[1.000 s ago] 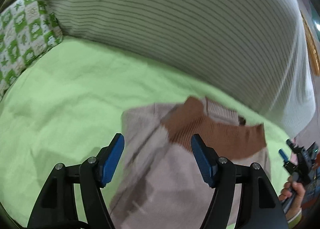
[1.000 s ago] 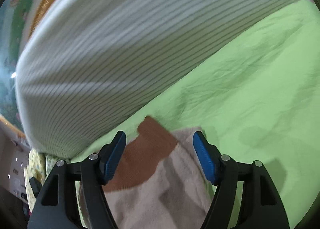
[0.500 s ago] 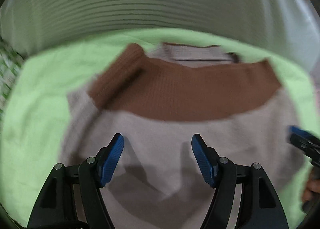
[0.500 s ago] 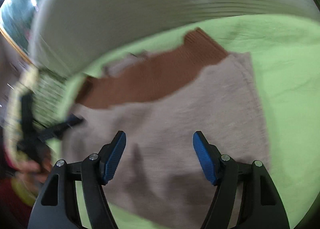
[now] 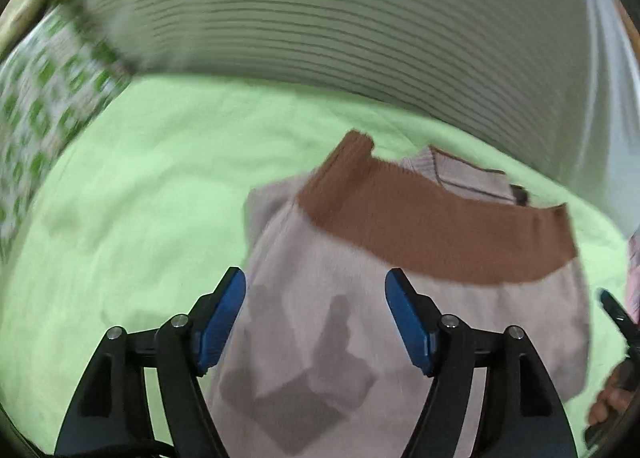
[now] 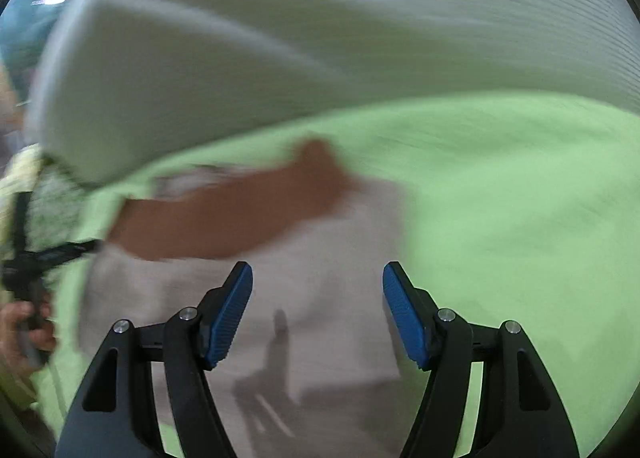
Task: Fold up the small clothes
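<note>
A small beige knit garment (image 5: 400, 298) with a brown ribbed band (image 5: 432, 230) lies flat on the green sheet (image 5: 140, 217). It also shows in the right wrist view (image 6: 304, 298), with the brown band (image 6: 224, 213) at its far edge. My left gripper (image 5: 316, 298) is open and empty above the garment's left part. My right gripper (image 6: 316, 294) is open and empty above its right part. Both views are blurred by motion.
A large striped white cushion (image 5: 360, 25) runs along the back of the bed. A green-and-white patterned pillow (image 5: 44, 97) lies at the left. The other gripper shows at the right edge of the left wrist view (image 5: 618, 318) and the left edge of the right wrist view (image 6: 36, 262).
Both cameras have swung over the garment and back a little. The garment lies in the same place. Both grippers stayed open and empty.
</note>
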Tool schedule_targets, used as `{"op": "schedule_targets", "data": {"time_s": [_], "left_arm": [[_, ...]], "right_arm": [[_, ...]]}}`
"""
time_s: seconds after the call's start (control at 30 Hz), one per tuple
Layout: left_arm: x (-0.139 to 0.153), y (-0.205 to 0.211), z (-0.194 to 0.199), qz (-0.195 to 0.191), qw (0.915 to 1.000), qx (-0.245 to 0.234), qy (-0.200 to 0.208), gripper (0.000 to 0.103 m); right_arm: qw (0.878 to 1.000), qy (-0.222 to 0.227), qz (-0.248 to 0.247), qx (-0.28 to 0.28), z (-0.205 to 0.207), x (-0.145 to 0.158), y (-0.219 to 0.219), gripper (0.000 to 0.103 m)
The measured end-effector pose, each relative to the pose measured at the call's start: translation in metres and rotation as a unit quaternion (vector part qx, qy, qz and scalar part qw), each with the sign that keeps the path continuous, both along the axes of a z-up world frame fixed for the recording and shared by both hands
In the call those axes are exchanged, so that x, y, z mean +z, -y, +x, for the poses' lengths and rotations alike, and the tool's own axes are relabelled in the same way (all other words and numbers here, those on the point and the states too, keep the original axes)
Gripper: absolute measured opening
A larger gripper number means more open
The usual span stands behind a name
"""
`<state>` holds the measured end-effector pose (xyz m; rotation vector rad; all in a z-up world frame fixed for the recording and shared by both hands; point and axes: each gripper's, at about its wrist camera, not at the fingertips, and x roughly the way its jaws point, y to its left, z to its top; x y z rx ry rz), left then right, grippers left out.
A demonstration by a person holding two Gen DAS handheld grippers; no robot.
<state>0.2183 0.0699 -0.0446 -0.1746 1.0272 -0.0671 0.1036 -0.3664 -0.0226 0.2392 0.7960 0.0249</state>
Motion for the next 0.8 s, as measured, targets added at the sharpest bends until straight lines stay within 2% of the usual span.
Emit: {"op": "schedule_targets", "data": {"time_s": [0.03, 0.1, 0.2, 0.27, 0.33, 0.37, 0.4, 0.43, 0.5, 0.53, 0.57, 0.63, 0.67, 0.77, 0.8], "left_arm": [[-0.002, 0.000, -0.017, -0.016, 0.9999, 0.001, -0.004, 0.074], [-0.007, -0.004, -0.045, -0.021, 0.9997, 0.009, -0.013, 0.074], [-0.020, -0.006, -0.080, -0.034, 0.9990, 0.013, -0.025, 0.074], [-0.038, -0.012, -0.092, -0.026, 0.9989, 0.010, -0.036, 0.074], [-0.058, -0.014, -0.093, 0.004, 0.9982, 0.019, -0.056, 0.074], [-0.065, -0.017, -0.092, 0.006, 0.9974, 0.025, -0.067, 0.074], [-0.071, -0.021, -0.092, 0.001, 0.9970, 0.030, -0.071, 0.073], [-0.074, -0.024, -0.092, -0.004, 0.9970, 0.033, -0.069, 0.073], [-0.076, -0.024, -0.092, 0.003, 0.9968, 0.037, -0.071, 0.072], [-0.074, -0.022, -0.091, 0.006, 0.9965, 0.038, -0.074, 0.073], [-0.072, -0.021, -0.092, 0.008, 0.9965, 0.038, -0.074, 0.073], [-0.067, -0.021, -0.092, 0.002, 0.9962, 0.039, -0.078, 0.073], [-0.064, -0.022, -0.094, -0.006, 0.9962, 0.040, -0.078, 0.073], [-0.053, -0.030, -0.099, -0.030, 0.9947, 0.060, -0.078, 0.074], [-0.052, -0.034, -0.103, -0.036, 0.9935, 0.070, -0.082, 0.078]], "right_arm": [[0.999, -0.006, 0.013, 0.035, 0.010, -0.003, -0.016, 0.068], [0.994, -0.022, 0.019, 0.104, 0.023, -0.015, -0.049, 0.068], [0.975, -0.053, 0.012, 0.214, 0.039, -0.035, -0.096, 0.068], [0.958, -0.083, 0.012, 0.273, 0.049, -0.049, -0.120, 0.068], [0.948, -0.108, -0.028, 0.297, 0.059, -0.068, -0.142, 0.068], [0.947, -0.117, -0.062, 0.292, 0.071, -0.077, -0.146, 0.068], [0.947, -0.124, -0.076, 0.285, 0.083, -0.082, -0.145, 0.066], [0.952, -0.121, -0.083, 0.270, 0.096, -0.084, -0.138, 0.065], [0.969, -0.106, -0.097, 0.203, 0.122, -0.080, -0.116, 0.055], [0.979, -0.102, -0.054, 0.166, 0.135, -0.076, -0.098, 0.043], [0.985, -0.097, -0.027, 0.139, 0.143, -0.073, -0.087, 0.041], [0.993, -0.078, -0.022, 0.081, 0.144, -0.062, -0.074, 0.041], [0.996, -0.065, -0.023, 0.057, 0.138, -0.055, -0.071, 0.045], [0.997, -0.043, 0.016, 0.056, 0.112, -0.043, -0.069, 0.054], [0.998, -0.041, 0.018, 0.052, 0.101, -0.041, -0.070, 0.054]]}}
